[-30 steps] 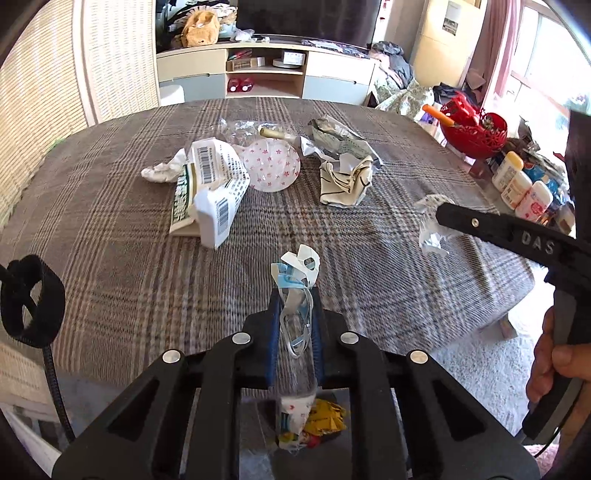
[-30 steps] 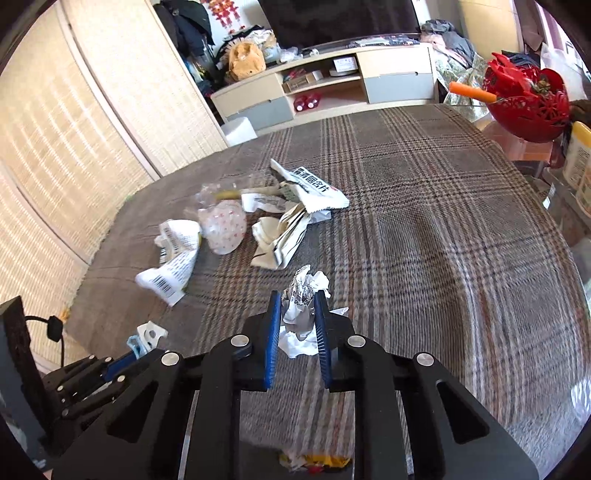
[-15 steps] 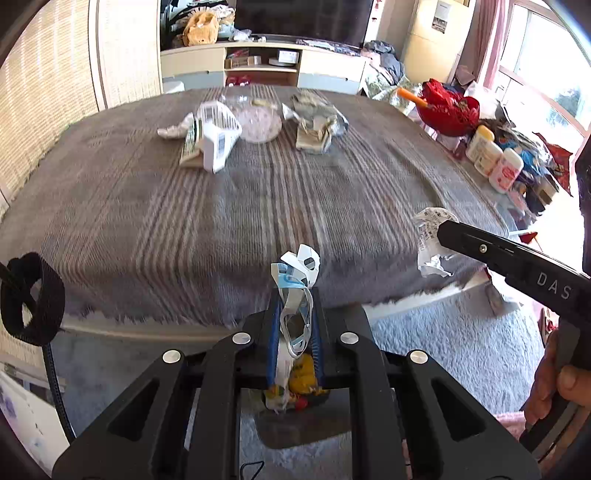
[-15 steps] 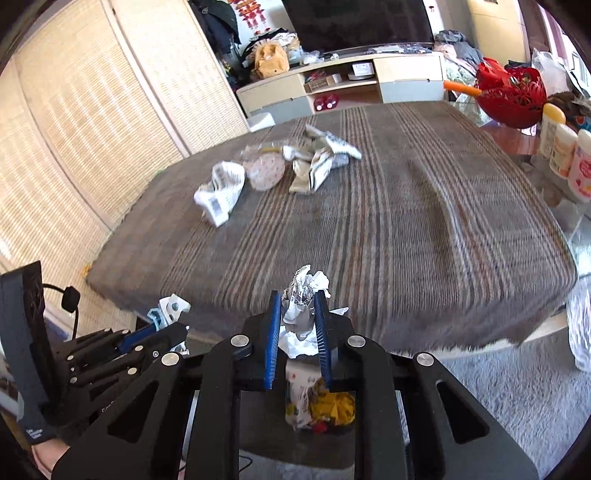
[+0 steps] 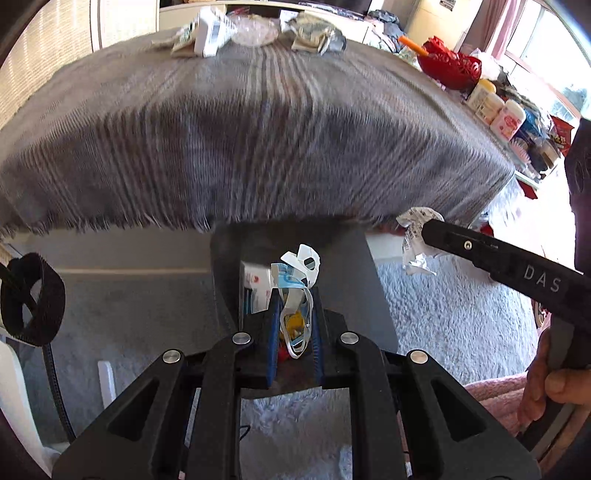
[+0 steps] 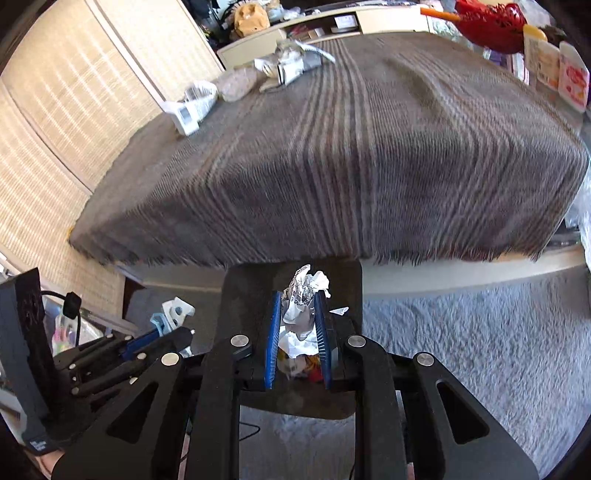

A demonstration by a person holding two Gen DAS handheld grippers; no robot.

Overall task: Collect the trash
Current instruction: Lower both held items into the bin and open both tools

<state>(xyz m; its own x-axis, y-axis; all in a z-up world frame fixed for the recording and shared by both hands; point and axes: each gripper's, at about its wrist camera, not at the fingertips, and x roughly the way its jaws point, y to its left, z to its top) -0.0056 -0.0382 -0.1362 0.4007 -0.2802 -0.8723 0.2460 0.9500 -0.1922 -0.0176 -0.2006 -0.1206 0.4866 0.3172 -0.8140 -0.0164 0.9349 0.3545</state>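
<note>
Counter (image 5: pixel 258 140) covered by grey-brown striped cloth (image 6: pixel 369 166), fringed edge hanging over the near side. Far end of the cloth: crumpled white wrapper with barcode (image 5: pixel 208 27), clear dotted plastic lid (image 5: pixel 256 33) just beside it, crumpled paper wrappers (image 5: pixel 314 37) to its right. Rest of cloth bare. Floor: pale shaggy carpet (image 5: pixel 461 314); dark bin (image 5: pixel 351 266) standing on it, against the counter's near edge.

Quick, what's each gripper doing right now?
Left gripper: shut on a blue-and-white plastic wrapper.
Right gripper: shut on a crumpled paper wad.
</note>
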